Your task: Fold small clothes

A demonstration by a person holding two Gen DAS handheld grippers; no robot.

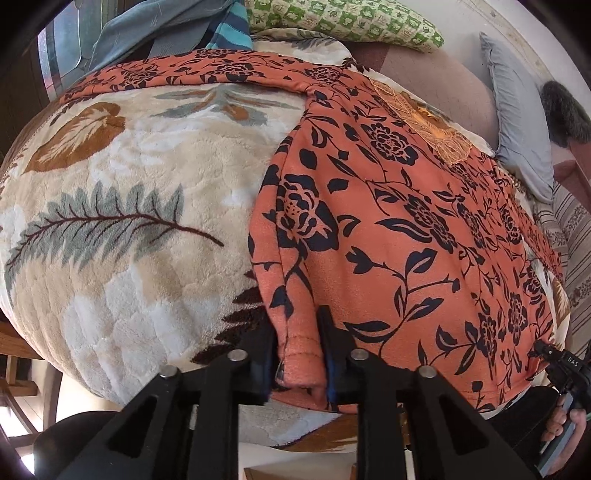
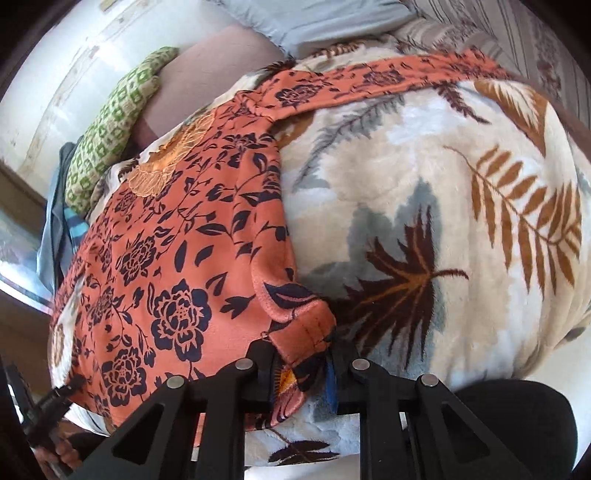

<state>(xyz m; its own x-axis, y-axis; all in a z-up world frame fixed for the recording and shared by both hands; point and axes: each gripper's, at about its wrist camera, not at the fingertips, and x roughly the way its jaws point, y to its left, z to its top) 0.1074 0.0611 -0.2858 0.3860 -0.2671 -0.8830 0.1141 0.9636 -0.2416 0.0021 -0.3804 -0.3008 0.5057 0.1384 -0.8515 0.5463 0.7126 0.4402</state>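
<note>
an orange floral garment lies spread flat on a cream leaf-patterned fleece blanket, its long sleeves stretched out at the far end; a green checked pillow sits beyond the garment; the left gripper is clenched on one stitched hem corner at the garment's near edge, fabric pinched between its black fingers; the right gripper is clamped on the opposite hem corner, with some of the blanket's pile close under its fingers; likely risk: the right jaws may have caught blanket along with hem, so lifting would drag the bedding; an uneven lift between the two corners could skew the fold, and a shallow pinch could slip off the hem.
</note>
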